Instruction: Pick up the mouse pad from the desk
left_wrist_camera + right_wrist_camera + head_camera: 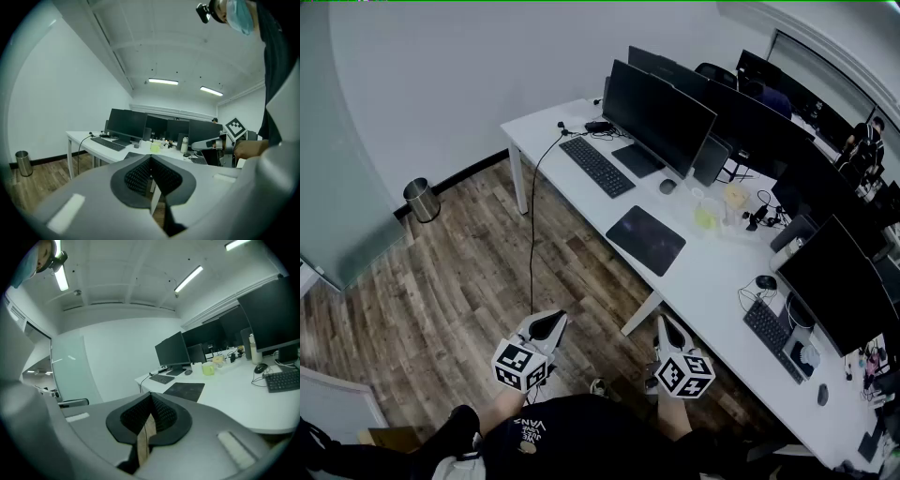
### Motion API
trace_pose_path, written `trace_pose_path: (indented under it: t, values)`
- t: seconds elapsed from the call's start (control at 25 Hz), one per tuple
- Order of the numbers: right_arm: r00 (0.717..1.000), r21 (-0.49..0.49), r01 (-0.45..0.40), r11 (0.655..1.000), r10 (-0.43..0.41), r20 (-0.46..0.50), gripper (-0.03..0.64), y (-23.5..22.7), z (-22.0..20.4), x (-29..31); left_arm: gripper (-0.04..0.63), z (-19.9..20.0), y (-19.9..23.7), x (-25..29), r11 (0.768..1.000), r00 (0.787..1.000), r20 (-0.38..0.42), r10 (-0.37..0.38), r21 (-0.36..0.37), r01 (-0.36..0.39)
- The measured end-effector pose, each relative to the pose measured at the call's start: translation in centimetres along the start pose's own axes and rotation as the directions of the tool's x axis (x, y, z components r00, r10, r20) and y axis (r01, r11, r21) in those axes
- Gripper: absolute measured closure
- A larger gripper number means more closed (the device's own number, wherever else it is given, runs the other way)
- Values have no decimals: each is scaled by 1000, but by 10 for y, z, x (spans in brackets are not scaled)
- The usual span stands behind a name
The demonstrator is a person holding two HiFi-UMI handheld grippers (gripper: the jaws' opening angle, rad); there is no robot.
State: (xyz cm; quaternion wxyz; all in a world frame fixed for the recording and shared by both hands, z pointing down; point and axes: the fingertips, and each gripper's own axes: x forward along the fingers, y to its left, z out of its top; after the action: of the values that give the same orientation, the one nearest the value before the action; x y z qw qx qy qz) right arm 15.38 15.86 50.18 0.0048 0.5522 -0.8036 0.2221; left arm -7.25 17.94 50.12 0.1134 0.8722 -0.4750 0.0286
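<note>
Two forearms reach forward from the body, side by side over the wooden floor (459, 291), short of the worktop's (712, 281) near edge. The left tool (555, 322) and the right tool (662, 325) point slightly downward, each with jaws pressed together and nothing between them. The marker cubes (521, 366) hide the hands. The mouse pad (646, 240) lies flat by the worktop's near edge, well apart from both tools; beyond it sit a keyboard (596, 166) and monitor (656, 114).

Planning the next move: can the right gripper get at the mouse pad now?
Probably not yet: the right gripper is shut and short of the desk. The mouse pad lies bare near the edge, so stepping closer should do.
</note>
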Motion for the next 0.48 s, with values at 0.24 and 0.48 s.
trace_pose_path:
  t: [0.24, 0.48]
  values:
    - [998, 46, -54, 998, 53, 19, 612, -27, 13, 23, 592, 2, -2, 37, 1000, 999, 22, 23, -5, -22]
    - [999, 28, -42, 999, 42, -16, 483, -59, 23, 47, 428, 3, -8, 72, 999, 999, 24, 42, -20, -42]
